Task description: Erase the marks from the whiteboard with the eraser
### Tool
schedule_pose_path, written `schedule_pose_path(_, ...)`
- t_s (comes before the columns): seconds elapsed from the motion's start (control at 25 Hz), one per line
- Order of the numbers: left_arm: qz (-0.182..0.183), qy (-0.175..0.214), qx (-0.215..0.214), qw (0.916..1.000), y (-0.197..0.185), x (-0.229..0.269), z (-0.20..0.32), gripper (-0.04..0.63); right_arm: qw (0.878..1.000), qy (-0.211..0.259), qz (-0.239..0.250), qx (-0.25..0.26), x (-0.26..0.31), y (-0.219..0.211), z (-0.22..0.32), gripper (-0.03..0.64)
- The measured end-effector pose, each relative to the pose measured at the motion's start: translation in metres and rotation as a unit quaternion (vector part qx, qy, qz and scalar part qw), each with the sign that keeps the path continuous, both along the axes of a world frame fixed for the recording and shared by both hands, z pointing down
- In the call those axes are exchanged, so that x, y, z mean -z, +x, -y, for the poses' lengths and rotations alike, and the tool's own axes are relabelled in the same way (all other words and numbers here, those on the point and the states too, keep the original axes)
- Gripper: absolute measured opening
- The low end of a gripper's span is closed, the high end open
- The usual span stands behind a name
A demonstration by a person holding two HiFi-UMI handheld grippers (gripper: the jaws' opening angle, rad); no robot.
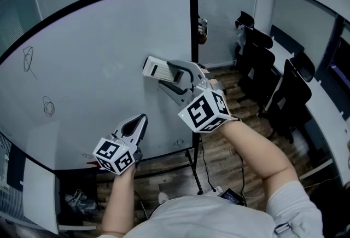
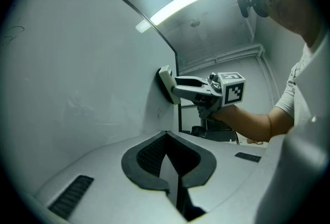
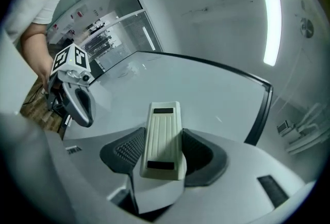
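Field notes, both units in view.

- Right hand-held gripper (image 1: 174, 74): jaws clamped on the eraser (image 1: 156, 69), one pad on each long side. Its ribbed back faces the right gripper's camera.
- Eraser position: against the whiteboard (image 1: 98, 51), in the right part, close to the black frame edge. From the left gripper view its face looks flat on the board surface.
- Left hand-held gripper (image 1: 138, 122): jaws closed together, nothing between them. It is held low, near the board's bottom edge, and I cannot tell whether it touches the board.
- Marks I can see: a scribble (image 1: 28, 59) at far left, a looped scribble (image 1: 48, 105) below it, and a small mark (image 1: 179, 143) near the bottom right corner. All are well apart from the eraser.
- The board around the eraser reads clean.
- To the right: dark office chairs (image 1: 273, 83) on a wooden floor (image 1: 219, 160).
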State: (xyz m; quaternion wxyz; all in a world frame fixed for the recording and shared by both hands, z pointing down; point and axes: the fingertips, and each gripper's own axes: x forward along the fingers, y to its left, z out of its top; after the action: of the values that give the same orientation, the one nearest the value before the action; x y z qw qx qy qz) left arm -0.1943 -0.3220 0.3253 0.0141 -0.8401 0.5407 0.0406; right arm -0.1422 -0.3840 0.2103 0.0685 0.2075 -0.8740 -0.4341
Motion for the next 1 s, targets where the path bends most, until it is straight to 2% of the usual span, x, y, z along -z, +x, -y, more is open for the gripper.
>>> schedule_pose_path(0.16,-0.001,0.002,0.0,1.0,-0.001,0.002,0.002,0.006,0.999,0.021,0.03,-0.007,0.043,0.011,0.004,0.236)
schedule_pose_path(0.36,-0.004,0.003,0.002,1.0,-0.003,0.002,0.005,0.006,0.999,0.017,0.041,-0.002,0.04,0.012,0.003,0.236)
schedule_pose_path(0.76,-0.002,-0.006,0.005,1.0,-0.005,-0.006,0.01,0.006,0.999,-0.019,-0.022,0.029,-0.062,-0.021,-0.013,0.236)
schedule_pose_path(1.0,-0.005,-0.009,0.017,0.9998,-0.017,-0.01,0.008,0.008,0.996,-0.021,-0.072,0.039,-0.125,-0.036,-0.02,0.236)
